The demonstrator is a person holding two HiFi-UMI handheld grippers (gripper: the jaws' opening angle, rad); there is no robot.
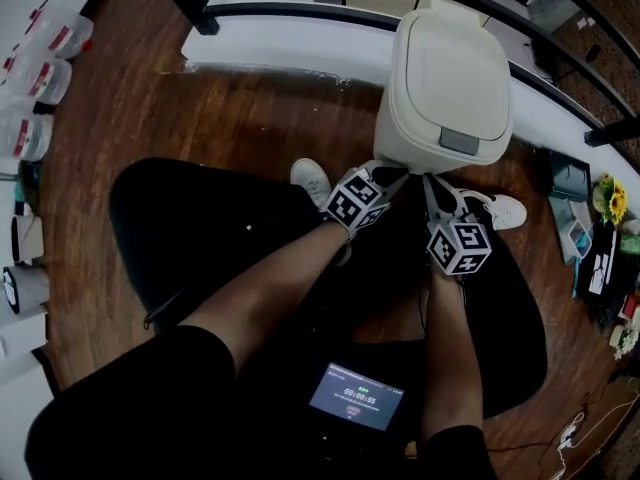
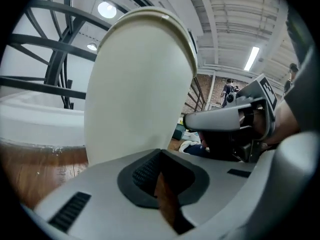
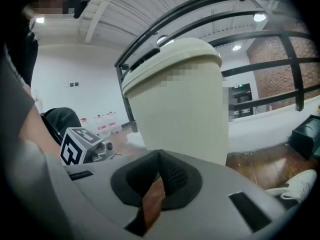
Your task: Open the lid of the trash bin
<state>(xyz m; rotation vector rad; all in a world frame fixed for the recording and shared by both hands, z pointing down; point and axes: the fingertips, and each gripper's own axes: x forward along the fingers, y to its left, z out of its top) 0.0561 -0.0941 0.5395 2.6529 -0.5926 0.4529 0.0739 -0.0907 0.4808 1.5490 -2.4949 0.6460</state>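
A cream trash bin (image 1: 445,78) stands on the wood floor by a white ledge. Its lid (image 1: 450,53) is down, and a grey push tab (image 1: 460,140) sits at the lid's front edge. My left gripper (image 1: 388,175) and right gripper (image 1: 434,190) are held low, side by side, just in front of the bin's base and apart from it. The bin's side (image 2: 140,84) fills the left gripper view above the shut left gripper (image 2: 159,156). The bin (image 3: 175,99) also rises beyond the shut right gripper (image 3: 160,156). Neither gripper holds anything.
A black railing (image 1: 300,10) runs over the white ledge (image 1: 280,43) behind the bin. White shoes (image 1: 312,180) (image 1: 502,211) rest on the floor beside the grippers. Bottles (image 1: 40,78) line the left edge, small items and a sunflower (image 1: 610,203) the right. A lit screen (image 1: 356,395) sits near me.
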